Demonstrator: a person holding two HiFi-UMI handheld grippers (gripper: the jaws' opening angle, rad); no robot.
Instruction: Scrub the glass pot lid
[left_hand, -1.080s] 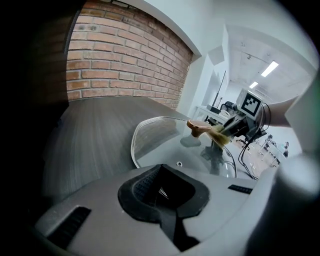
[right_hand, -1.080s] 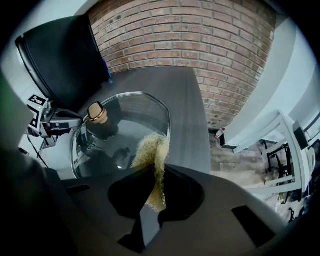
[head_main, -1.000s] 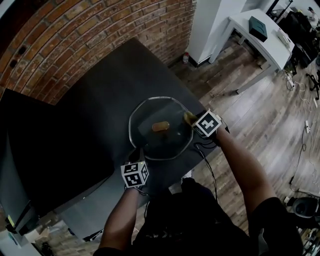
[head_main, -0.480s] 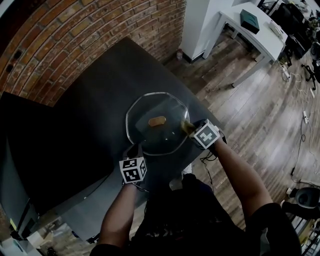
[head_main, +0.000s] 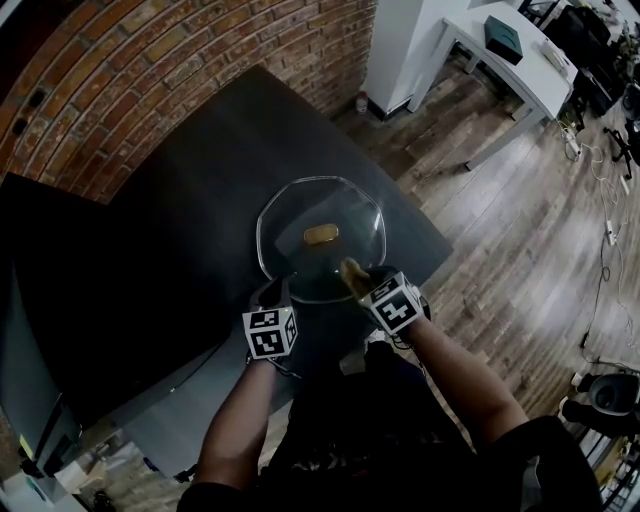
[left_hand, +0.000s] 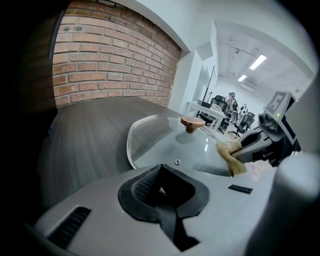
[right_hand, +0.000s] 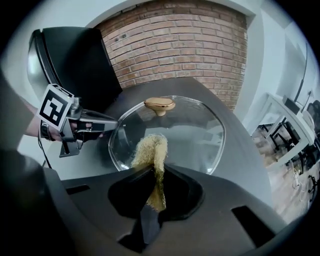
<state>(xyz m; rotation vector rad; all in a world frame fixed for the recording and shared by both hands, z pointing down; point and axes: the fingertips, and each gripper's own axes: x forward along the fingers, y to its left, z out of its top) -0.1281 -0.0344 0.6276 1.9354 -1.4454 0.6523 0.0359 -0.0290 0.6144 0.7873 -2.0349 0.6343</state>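
Observation:
The glass pot lid (head_main: 300, 212) lies on the dark table, its tan knob (head_main: 320, 235) up. My left gripper (head_main: 272, 293) is at the lid's near-left rim with its jaws shut on that edge; the right gripper view shows its fingers (right_hand: 102, 125) reaching the rim. My right gripper (head_main: 358, 280) is shut on a yellow-tan scrub pad (head_main: 351, 270). The pad (right_hand: 150, 149) rests on the near part of the lid (right_hand: 192, 130), short of the knob (right_hand: 159, 104). In the left gripper view the pad (left_hand: 230, 154) sits on the lid (left_hand: 160, 137) to the right.
The dark table (head_main: 190, 190) ends close to the lid on the right and near sides, with wood floor (head_main: 520, 230) beyond. A brick wall (head_main: 150, 60) backs it. A black panel (head_main: 80, 300) stands on the left. A white desk (head_main: 520, 70) is far right.
My right gripper has carried the scrub pad from the lid's right rim along to its near side, closer to the left gripper. The left gripper has stayed at the rim.

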